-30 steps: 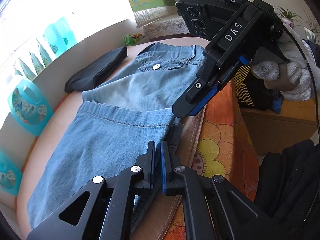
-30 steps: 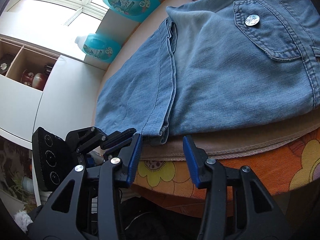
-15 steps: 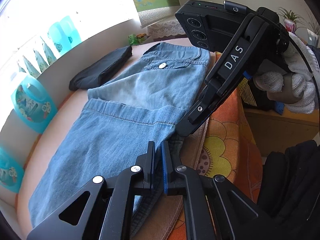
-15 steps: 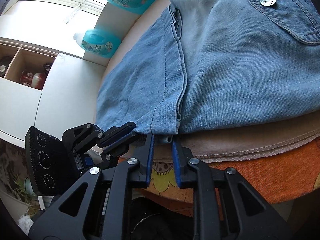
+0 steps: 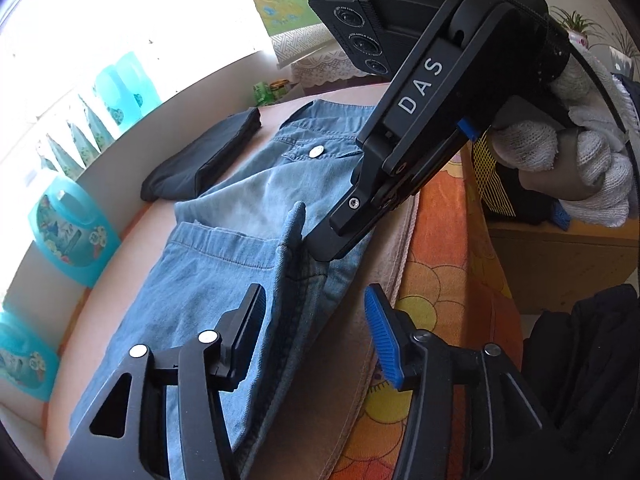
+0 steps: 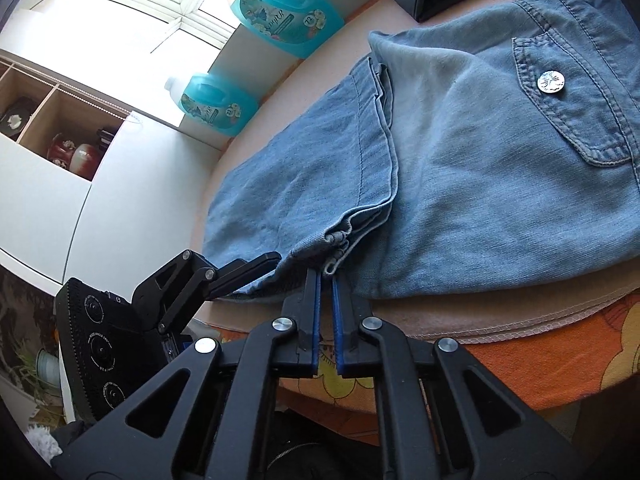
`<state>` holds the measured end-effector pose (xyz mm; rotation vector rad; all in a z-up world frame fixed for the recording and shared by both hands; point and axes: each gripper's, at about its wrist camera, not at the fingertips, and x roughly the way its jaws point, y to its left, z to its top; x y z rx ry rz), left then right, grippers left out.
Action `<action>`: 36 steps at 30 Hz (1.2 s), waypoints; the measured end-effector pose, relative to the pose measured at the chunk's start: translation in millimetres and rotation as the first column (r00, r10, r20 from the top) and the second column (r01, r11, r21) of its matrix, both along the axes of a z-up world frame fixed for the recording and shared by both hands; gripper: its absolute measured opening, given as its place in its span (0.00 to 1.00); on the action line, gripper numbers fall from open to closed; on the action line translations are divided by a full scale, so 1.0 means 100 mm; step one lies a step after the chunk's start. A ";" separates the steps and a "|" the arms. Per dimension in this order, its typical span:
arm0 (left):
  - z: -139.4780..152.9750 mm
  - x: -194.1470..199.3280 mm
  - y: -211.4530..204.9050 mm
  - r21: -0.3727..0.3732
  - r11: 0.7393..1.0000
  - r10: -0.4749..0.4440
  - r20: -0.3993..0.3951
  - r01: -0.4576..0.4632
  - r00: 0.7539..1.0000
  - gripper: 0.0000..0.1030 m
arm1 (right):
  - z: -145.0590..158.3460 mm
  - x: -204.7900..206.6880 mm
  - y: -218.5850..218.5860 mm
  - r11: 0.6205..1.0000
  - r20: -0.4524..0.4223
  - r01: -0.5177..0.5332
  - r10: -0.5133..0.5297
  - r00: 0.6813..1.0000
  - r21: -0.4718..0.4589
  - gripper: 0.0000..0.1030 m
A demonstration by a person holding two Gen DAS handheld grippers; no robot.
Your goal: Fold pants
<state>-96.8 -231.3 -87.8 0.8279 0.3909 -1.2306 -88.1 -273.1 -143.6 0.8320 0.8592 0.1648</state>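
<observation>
Denim pants (image 5: 224,280) lie folded on the table (image 5: 132,224), hem corner at the near edge. Right gripper (image 6: 326,276) is clenched on the hem corner (image 6: 334,258), lifting it into a peak. Left gripper (image 5: 312,312) jaws opening, w/ a raised fold of denim between them, pads not pressing. Black folded garment (image 5: 200,160) lies beyond, near the waistband.

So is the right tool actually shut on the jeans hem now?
Shut on it. The right tool has its blue pads nearly together, with the bunched hem corner of the jeans pinched at their tips and lifted slightly.
</observation>
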 end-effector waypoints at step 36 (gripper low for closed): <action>0.40 0.45 0.35 -0.275 0.948 0.130 -0.116 -0.158 0.985 0.07 | -0.34 1.52 -0.76 0.959 -0.104 0.071 -0.044 0.994 0.274 0.62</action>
